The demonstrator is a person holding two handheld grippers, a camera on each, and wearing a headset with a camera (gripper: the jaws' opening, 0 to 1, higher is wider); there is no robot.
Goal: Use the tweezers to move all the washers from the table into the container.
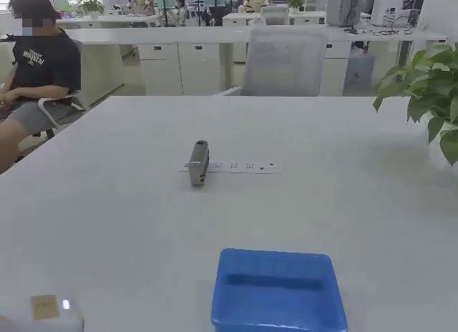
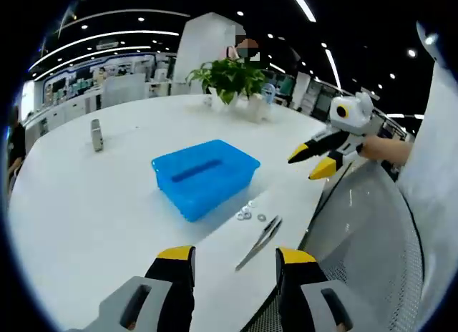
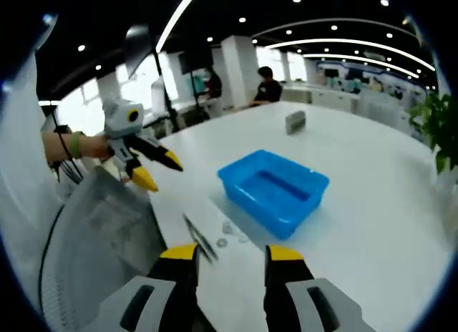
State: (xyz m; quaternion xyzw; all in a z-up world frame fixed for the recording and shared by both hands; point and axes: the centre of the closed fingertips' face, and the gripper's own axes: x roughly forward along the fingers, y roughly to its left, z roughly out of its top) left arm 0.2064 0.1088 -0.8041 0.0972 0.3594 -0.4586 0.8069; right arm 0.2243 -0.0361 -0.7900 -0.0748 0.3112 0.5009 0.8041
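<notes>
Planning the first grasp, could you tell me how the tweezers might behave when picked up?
The tweezers look thin and metallic, so probably light and slippery. Lying flat on the smooth table, they may slide when nudged.

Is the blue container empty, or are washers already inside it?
Empty, it seems: the blue container shows only plain blue inside, and the washers lie on the table beside it, near the tweezers.

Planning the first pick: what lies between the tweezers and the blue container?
A small cluster of washers lies on the table between the tweezers and the blue container, as both gripper views show.
</notes>
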